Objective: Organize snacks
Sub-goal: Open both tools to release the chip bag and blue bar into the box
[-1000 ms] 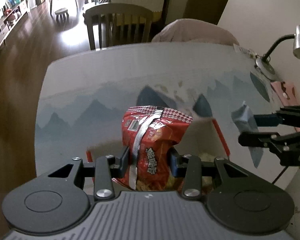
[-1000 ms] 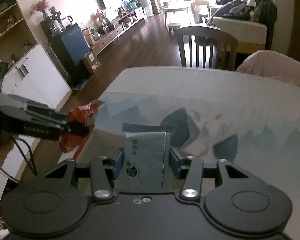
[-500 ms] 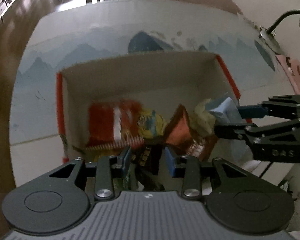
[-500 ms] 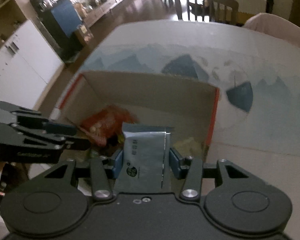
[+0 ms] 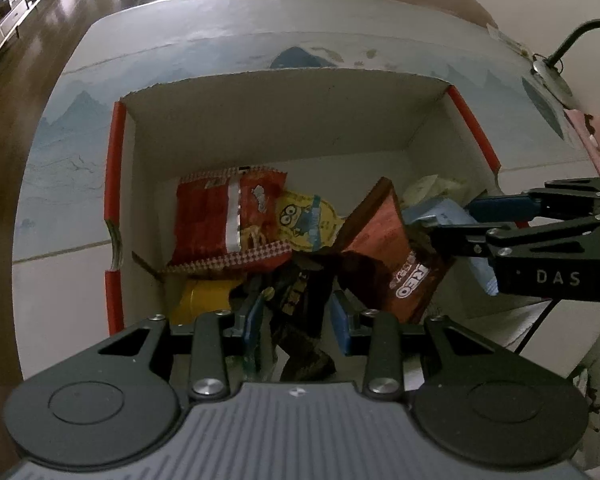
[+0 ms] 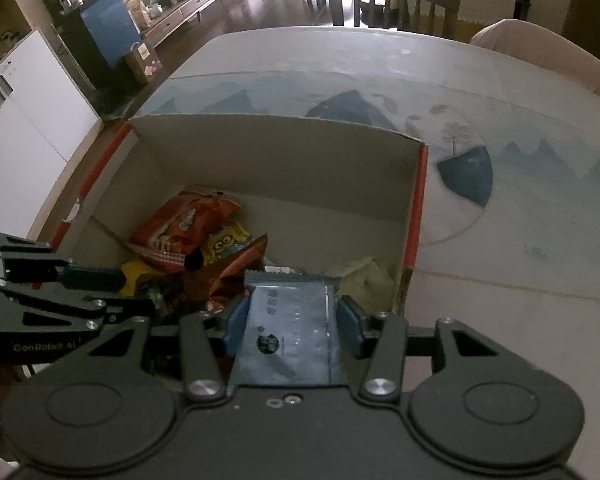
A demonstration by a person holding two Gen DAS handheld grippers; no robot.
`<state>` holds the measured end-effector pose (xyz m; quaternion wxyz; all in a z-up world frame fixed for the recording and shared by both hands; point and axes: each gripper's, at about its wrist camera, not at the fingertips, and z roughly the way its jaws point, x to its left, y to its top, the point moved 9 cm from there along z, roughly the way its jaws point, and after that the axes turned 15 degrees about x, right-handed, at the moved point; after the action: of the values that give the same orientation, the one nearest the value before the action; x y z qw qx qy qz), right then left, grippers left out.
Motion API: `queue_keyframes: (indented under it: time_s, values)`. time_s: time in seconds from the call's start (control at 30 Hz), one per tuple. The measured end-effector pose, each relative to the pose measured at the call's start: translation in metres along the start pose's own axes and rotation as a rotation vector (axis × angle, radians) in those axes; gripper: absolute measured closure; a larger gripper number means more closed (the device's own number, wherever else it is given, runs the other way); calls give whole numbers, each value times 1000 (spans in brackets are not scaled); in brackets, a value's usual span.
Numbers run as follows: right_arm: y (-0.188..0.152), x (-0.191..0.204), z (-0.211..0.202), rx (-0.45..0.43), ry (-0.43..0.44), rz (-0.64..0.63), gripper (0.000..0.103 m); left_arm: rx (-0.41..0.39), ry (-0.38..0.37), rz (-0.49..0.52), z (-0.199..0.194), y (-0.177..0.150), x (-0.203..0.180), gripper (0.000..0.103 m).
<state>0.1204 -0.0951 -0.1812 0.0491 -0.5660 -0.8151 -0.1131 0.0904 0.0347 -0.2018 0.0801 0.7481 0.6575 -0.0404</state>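
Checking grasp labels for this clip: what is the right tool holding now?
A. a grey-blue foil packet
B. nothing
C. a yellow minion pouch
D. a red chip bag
A: in the right wrist view the right tool is shut on the grey-blue foil packet, above the open cardboard box with red edges.

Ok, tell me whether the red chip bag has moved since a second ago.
Yes. The red chip bag left the left gripper and dropped into the cardboard box, lying on its floor near the left wall.
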Motion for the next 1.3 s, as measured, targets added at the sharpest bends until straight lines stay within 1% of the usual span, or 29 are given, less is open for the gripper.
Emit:
queue_keyframes:
  time_s: [0.07, 0.2, 0.33, 0.37, 0.43, 0.53, 0.73, 0.87, 0.93, 1.0, 1.07, 1.13, 1.23, 1.3]
  values:
    - [-2, 1, -2, -6, 5, 7, 51, 1, -3, -10, 0, -2, 1, 67]
    - [-5, 1, -10, -42, 6, 22, 41, -10, -2, -13, -4, -5, -1, 67]
    - [-10, 4, -21, -74, 28, 45, 40, -30, 0, -13, -12, -7, -3, 66]
    - [-11, 5, -25, -83, 32, 50, 39, -38, 4, -9, -15, -8, -4, 65]
    - [-15, 8, -32, -104, 38, 54, 32, -54, 9, -7, -20, -10, -5, 63]
    - [-20, 13, -43, -136, 50, 59, 28, -76, 12, -4, -30, -13, -8, 63]
    - [-31, 22, -60, -183, 61, 70, 21, -125, 21, 2, -52, -18, -11, 54]
    - [-35, 29, -71, -215, 73, 82, 17, -165, 20, 5, -68, -23, -14, 40]
    - [-38, 32, -76, -230, 83, 89, 11, -179, 18, 7, -75, -25, -15, 36]
    - [-40, 36, -81, -246, 89, 101, 10, -190, 9, 10, -82, -27, -17, 35]
    - [-42, 41, -88, -268, 96, 101, 9, -204, 15, 8, -88, -29, -18, 32]
    - [-43, 43, -93, -292, 83, 103, 8, -218, 22, 3, -93, -31, -18, 30]
    - [-45, 46, -100, -318, 72, 100, 5, -238, 17, -4, -100, -35, -18, 29]
    - [-46, 46, -103, -332, 62, 106, 1, -252, 21, 0, -104, -38, -18, 25]
